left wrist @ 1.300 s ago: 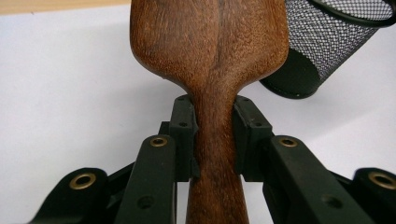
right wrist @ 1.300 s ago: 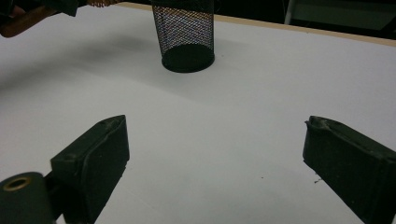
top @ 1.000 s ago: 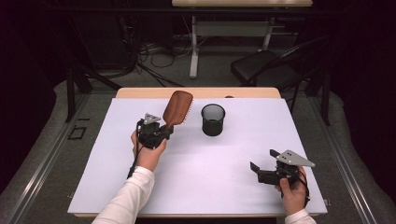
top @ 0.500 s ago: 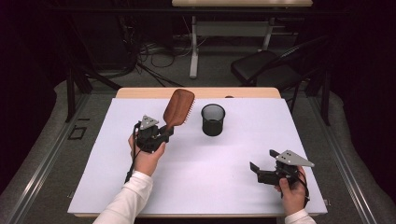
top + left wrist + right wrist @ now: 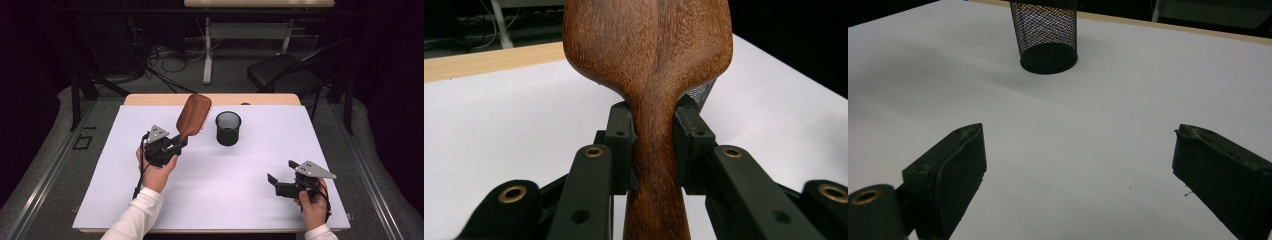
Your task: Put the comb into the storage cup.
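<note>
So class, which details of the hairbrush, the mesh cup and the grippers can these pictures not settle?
- Hairbrush: bristles hidden behind its wooden back in the left gripper view; head top cut off.
- Mesh cup: rim cut off, right gripper view; contents too dark, high view.
- Right gripper: jaw tips too small, high view.

wooden hairbrush (image 5: 192, 116) held aloft, tilted, beside black mesh cup (image 5: 228, 128).

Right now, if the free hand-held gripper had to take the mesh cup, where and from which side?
Probably the rim. The mesh cup stands upright, mouth open, alone on the table. Its round body tapers downward, so a side grasp could slip. Come from above with the right hand-held gripper, one jaw inside the wall, one outside, on the near side, clear of the hairbrush.
</note>
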`<state>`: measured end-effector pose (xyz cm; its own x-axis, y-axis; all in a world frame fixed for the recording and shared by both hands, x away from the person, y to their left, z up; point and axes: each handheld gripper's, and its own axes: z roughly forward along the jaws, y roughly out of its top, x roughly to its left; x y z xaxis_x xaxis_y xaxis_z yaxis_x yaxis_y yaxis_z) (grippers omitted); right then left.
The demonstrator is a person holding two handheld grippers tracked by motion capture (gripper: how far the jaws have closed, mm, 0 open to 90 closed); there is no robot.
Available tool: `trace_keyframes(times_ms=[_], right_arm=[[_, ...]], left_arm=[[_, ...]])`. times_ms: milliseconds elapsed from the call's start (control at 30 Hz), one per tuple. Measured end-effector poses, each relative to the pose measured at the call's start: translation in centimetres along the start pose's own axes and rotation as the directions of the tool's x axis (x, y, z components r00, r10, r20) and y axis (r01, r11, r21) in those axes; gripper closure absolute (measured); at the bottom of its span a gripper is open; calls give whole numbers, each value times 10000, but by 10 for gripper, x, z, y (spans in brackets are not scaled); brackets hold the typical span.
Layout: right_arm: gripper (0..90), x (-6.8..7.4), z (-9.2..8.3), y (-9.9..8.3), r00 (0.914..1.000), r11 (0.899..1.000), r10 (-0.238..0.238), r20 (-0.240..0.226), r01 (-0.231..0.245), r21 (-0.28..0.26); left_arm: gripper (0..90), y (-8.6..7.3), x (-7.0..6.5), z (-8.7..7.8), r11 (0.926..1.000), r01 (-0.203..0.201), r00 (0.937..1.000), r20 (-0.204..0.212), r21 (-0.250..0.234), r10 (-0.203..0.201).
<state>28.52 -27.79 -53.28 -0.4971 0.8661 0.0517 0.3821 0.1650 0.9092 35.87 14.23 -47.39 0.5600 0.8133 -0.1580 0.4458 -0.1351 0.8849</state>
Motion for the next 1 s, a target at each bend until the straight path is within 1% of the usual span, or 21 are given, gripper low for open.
trace_keyframes(times_ms=[400, 567, 600, 833, 1000], right_arm=[[67, 0, 0, 0, 10000, 10000, 7, 26, -7, -23], [67, 0, -1, 0, 10000, 10000, 21, 43, -21, -13], [67, 0, -1, 0, 10000, 10000, 25, 54, -25, -40], [67, 0, -1, 1, 10000, 10000, -16, 68, 16, -72], [67, 1, -1, 1, 10000, 10000, -32, 78, 33, -86]], left_arm=[[723, 2, -17, -11, 9988, -369, 9981, 487, -335, 385], [722, 2, -27, -14, 9974, -590, 9955, 716, -415, 618], [723, 2, -28, -14, 9967, -689, 9946, 753, -426, 720], [723, 1, -38, -14, 9951, -906, 9909, 962, -408, 941], [723, -1, -45, -14, 9939, -1029, 9872, 1186, -398, 1069]])
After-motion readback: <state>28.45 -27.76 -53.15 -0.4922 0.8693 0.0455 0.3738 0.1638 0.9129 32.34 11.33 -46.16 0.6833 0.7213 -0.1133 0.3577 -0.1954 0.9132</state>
